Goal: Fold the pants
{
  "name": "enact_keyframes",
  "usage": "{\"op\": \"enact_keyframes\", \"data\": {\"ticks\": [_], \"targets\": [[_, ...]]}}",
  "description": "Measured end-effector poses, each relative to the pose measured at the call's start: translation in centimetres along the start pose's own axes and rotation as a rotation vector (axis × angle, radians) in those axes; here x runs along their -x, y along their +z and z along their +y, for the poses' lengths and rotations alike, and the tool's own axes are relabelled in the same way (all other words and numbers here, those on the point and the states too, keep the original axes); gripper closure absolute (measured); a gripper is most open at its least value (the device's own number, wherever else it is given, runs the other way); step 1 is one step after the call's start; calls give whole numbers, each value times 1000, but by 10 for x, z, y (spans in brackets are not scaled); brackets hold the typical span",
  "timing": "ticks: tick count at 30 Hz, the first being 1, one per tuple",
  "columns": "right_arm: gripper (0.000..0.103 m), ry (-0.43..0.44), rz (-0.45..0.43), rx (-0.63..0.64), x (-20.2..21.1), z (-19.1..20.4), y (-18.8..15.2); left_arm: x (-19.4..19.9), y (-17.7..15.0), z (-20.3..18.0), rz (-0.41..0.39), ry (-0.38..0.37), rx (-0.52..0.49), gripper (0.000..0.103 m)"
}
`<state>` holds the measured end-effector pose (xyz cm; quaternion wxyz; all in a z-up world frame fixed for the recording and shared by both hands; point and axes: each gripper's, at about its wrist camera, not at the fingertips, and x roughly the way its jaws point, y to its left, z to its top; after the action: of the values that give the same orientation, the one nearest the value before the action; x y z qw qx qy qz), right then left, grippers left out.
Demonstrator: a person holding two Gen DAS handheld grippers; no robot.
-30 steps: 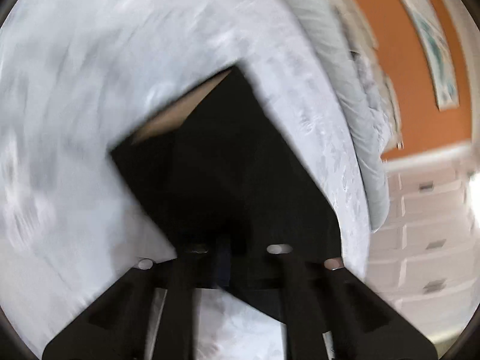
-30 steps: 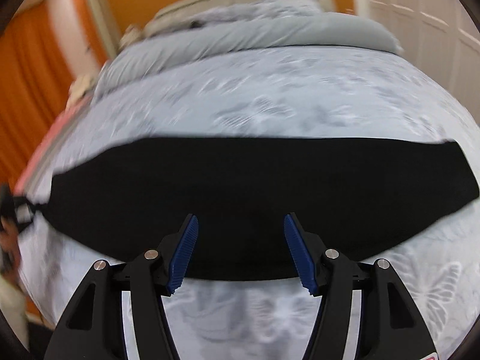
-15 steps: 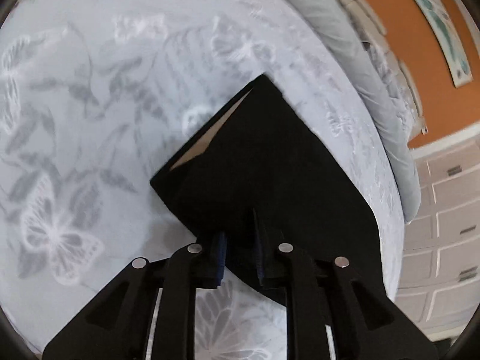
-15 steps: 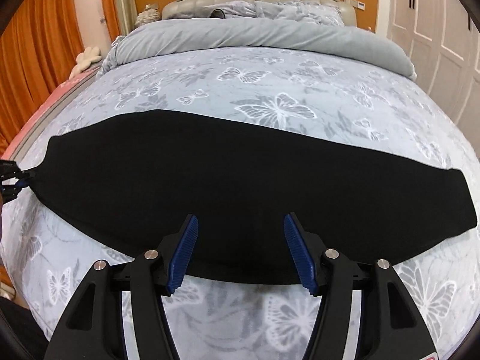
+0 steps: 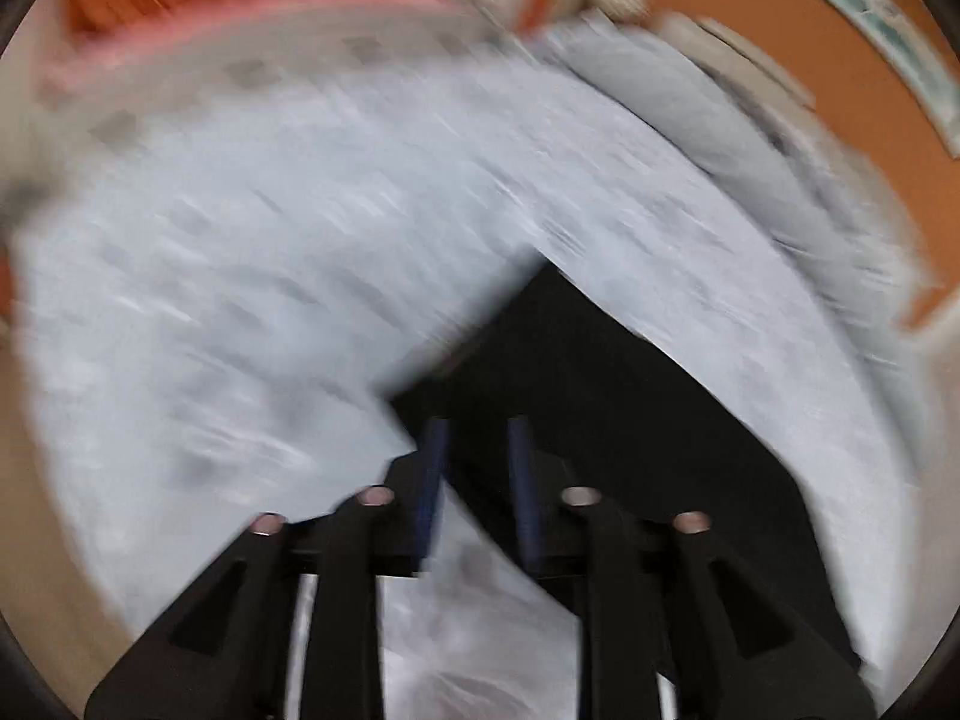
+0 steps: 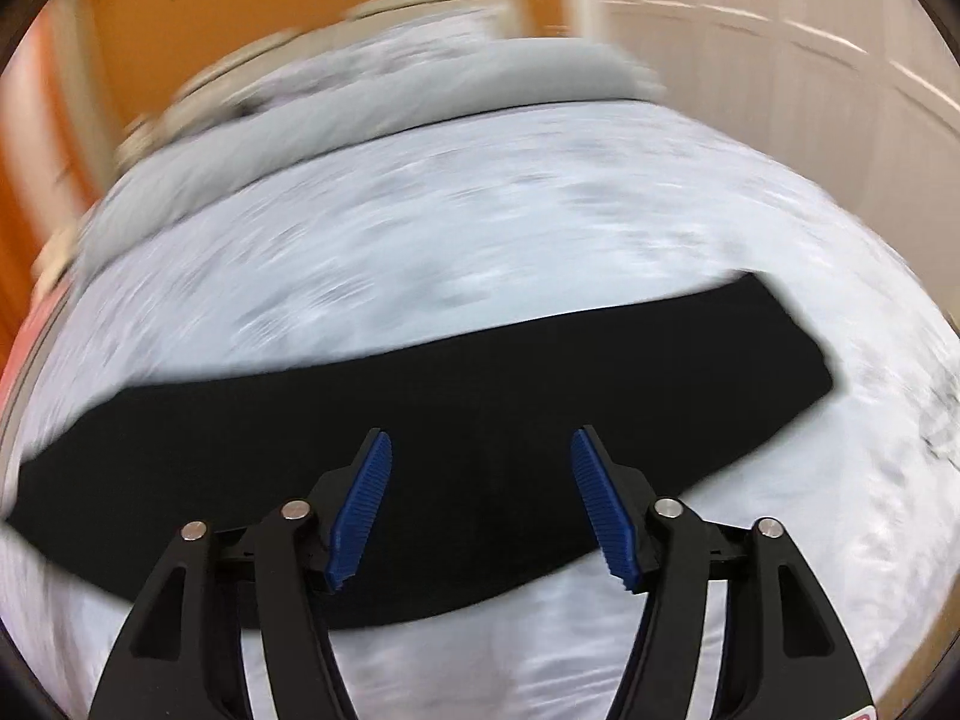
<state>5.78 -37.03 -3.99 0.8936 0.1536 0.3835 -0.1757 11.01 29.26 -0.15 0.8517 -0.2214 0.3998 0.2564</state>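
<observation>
The black pants [image 6: 456, 444] lay flat on the bed [image 6: 480, 228], folded lengthwise into one long dark band that ran across the pale, patterned bedspread from side to side. The cloth looked matte and even, with no wrinkles I could make out through the blur; its far end was cut square, and the band widened toward the other end. From my left side I saw one end of the pants [image 5: 606, 408] as a dark wedge with a sharp corner pointing away from me. My left tool [image 5: 477, 456] hung over that end, its jaws spreading apart, the blue pads clear of the cloth and gripping nothing. My right tool [image 6: 480, 504] hovered over the middle of the band, jaws wide and widening, empty as well.
</observation>
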Motion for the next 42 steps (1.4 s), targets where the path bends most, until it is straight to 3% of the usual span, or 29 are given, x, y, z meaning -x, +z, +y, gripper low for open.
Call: {"op": "enact_keyframes", "data": {"ticks": [1,2,4,6,11,17,19,20,21,22,24,28,31,33,34,36,37,38,39,40,42], "targets": [[39,-32,-6,-68,0,-28,7,6,2,-3,-53,77,0,23],[39,-47,-6,-110,-1,-45,11,16,2,0,-108,154,15,11],[39,-82,-9,-197,-1,-83,16,22,5,-2,-176,222,33,10],[38,-151,-13,-261,-2,-122,20,24,5,-11,-198,234,13,10],[38,-279,-22,-308,-14,-178,23,15,-17,-38,-105,98,-112,10],[38,-257,16,-229,-47,-186,26,16,-70,-119,-102,32,-365,9],[39,-287,41,-183,-61,-182,26,14,-84,-138,-97,22,-422,9],[42,-314,60,-158,-70,-181,25,12,-92,-148,-88,15,-448,9],[53,-312,65,-147,-73,-180,23,10,-96,-154,-79,10,-463,9],[91,-272,60,-143,-75,-180,24,7,-102,-160,-66,5,-479,9],[96,-251,21,-148,-64,-173,35,3,-112,-173,-51,-1,-514,9],[96,-219,-140,-112,-27,-162,59,2,-125,-193,-69,0,-573,9],[96,-275,-66,-147,-52,-186,53,1,-134,-203,-72,-1,-607,9],[96,-348,78,-157,-89,-208,35,-2,-140,-207,-64,2,-631,9],[96,-332,84,-166,-91,-213,32,-4,-143,-209,-60,8,-643,9],[86,-301,56,-194,-78,-221,34,-6,-147,-211,-54,13,-657,9],[73,-292,30,-213,-68,-223,37,-6,-147,-211,-52,10,-659,9],[54,-274,2,-228,-60,-223,38,-6,-148,-212,-52,8,-661,9],[46,-253,-31,-244,-51,-222,38,-5,-148,-213,-55,5,-662,8],[39,-244,-46,-247,-47,-220,37,-4,-149,-214,-56,1,-662,7],[38,-226,-32,-226,-50,-218,38,-2,-152,-216,-54,-11,-662,5]]}}
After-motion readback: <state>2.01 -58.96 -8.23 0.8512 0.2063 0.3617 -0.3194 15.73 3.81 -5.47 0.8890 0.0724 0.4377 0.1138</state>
